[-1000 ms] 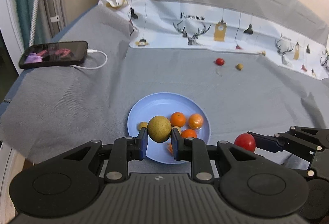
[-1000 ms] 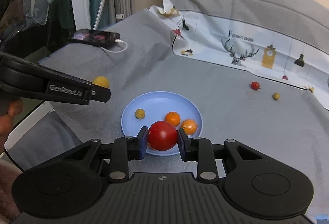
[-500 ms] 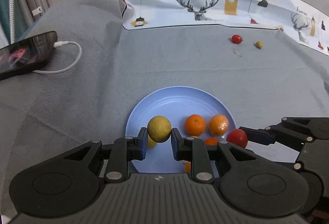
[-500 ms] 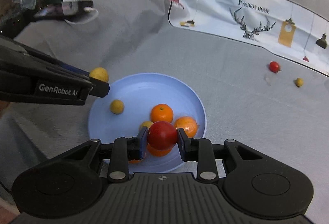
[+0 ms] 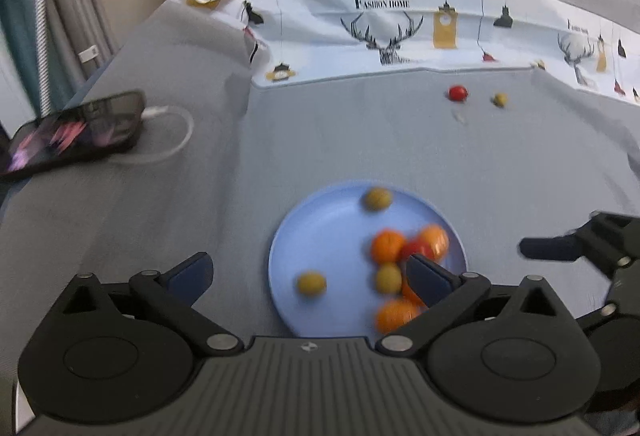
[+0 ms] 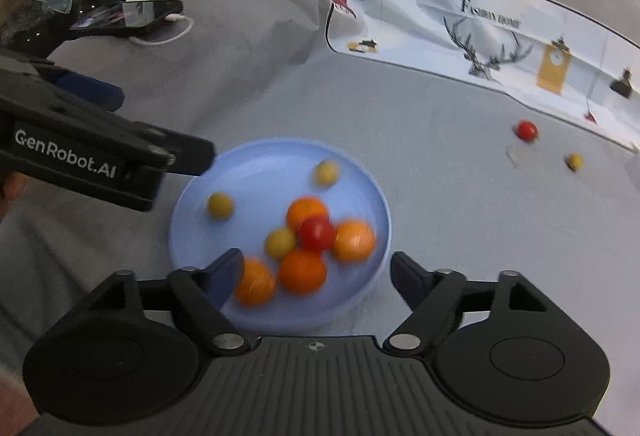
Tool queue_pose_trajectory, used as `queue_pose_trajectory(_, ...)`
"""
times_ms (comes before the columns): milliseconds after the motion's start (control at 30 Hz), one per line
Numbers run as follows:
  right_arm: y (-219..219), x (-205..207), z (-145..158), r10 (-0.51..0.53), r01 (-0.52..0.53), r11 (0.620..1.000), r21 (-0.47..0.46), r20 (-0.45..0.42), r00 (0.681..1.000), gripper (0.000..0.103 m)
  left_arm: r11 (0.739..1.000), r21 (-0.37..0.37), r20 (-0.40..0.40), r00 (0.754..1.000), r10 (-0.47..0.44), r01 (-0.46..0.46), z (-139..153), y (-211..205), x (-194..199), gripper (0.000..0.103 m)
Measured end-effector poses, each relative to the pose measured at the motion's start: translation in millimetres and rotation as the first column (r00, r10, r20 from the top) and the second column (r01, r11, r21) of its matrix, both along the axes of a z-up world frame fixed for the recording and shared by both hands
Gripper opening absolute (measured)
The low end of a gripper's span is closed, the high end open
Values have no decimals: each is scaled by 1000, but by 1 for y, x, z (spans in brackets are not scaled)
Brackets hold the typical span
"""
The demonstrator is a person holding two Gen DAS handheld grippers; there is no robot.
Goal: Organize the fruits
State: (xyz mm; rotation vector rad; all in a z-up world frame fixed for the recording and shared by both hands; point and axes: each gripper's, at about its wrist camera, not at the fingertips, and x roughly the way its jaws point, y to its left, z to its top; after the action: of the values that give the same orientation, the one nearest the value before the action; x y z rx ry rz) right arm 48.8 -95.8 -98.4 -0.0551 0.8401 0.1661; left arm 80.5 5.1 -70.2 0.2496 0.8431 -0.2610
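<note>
While both grippers, left (image 5: 308, 272) and right (image 6: 316, 270), are opening with nothing between the fingers, the loose fruits — blurred red tomato (image 6: 316, 233), yellow-green ball (image 6: 327, 172) — lie in the round pale-blue plate (image 6: 248, 164) and may roll over its rim onto the grey cloth.

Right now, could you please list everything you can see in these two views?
plate: one, light blue, on the grey cloth.
oranges: four, orange, on the plate.
tomato: one, red, among the oranges.
small yellow fruits: three, on the plate.
loose tomato: one, red, far cloth.
loose yellow fruit: one, beside it.
phone: one, black, cabled, left.
printed cloth: one, white, behind.
left hand-held gripper: black, jaws opening, empty.
right hand-held gripper: black, jaws opening, empty.
</note>
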Motion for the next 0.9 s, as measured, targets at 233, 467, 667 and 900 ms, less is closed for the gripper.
queue_pose_trajectory(233, 10, -49, 27, -28, 29, 999, -18, 60, 998, 97, 999, -18, -14, 999, 43, -43, 18, 12, -56, 103)
queue_pose_trajectory(467, 17, -88, 49, -29, 36, 998, -50, 146, 989, 100, 999, -20, 51, 998, 43, -42, 39, 13, -96, 103)
queue_pose_trajectory(667, 21, -121, 61, -26, 44, 996, -79, 216, 976, 102, 998, -43, 88, 995, 45, -42, 53, 13, -119, 103)
queue_pose_trajectory(900, 23, -142, 71, -38, 63, 995, -81, 271, 962, 102, 998, -56, 118, 992, 40, -33, 63, 15, -141, 103)
